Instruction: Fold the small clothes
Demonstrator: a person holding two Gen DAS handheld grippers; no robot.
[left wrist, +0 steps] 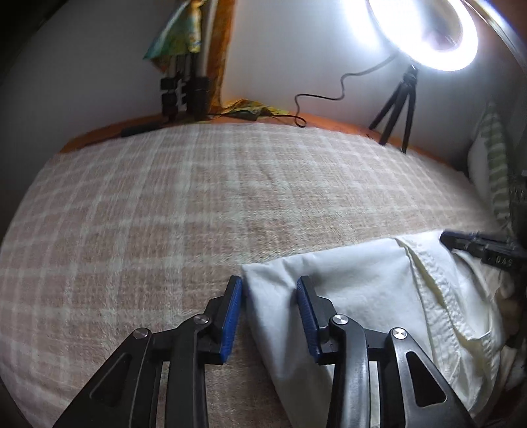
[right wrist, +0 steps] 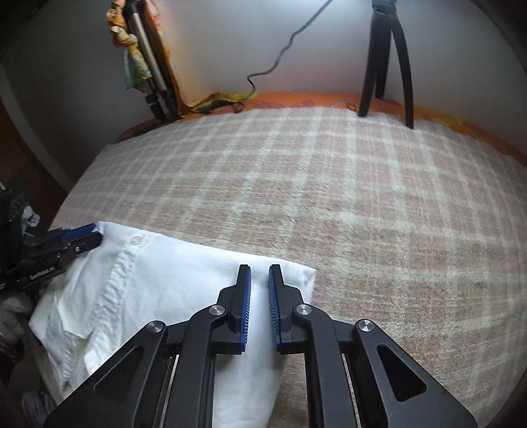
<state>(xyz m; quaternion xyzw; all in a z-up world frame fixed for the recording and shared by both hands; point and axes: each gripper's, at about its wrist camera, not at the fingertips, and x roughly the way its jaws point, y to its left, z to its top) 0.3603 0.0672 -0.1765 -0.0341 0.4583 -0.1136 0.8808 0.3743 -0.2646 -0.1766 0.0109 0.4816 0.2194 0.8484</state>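
Note:
A white buttoned shirt (left wrist: 372, 296) lies folded on the checked blanket (left wrist: 164, 204), its placket and a pocket facing up. My left gripper (left wrist: 269, 286) is open, its blue pads straddling the shirt's left corner edge. In the right wrist view the shirt (right wrist: 171, 283) lies at lower left. My right gripper (right wrist: 259, 275) is open with a narrow gap, low over the shirt's right corner. The right gripper shows at the right edge of the left wrist view (left wrist: 484, 247). The left gripper shows at the left edge of the right wrist view (right wrist: 66, 243).
A ring lamp (left wrist: 425, 29) on a small black tripod (left wrist: 398, 108) stands at the blanket's far edge, with its cable (left wrist: 316, 98). A larger tripod (right wrist: 148, 66) with colourful cloth leans at the wall. A striped cloth (left wrist: 494, 164) lies at far right.

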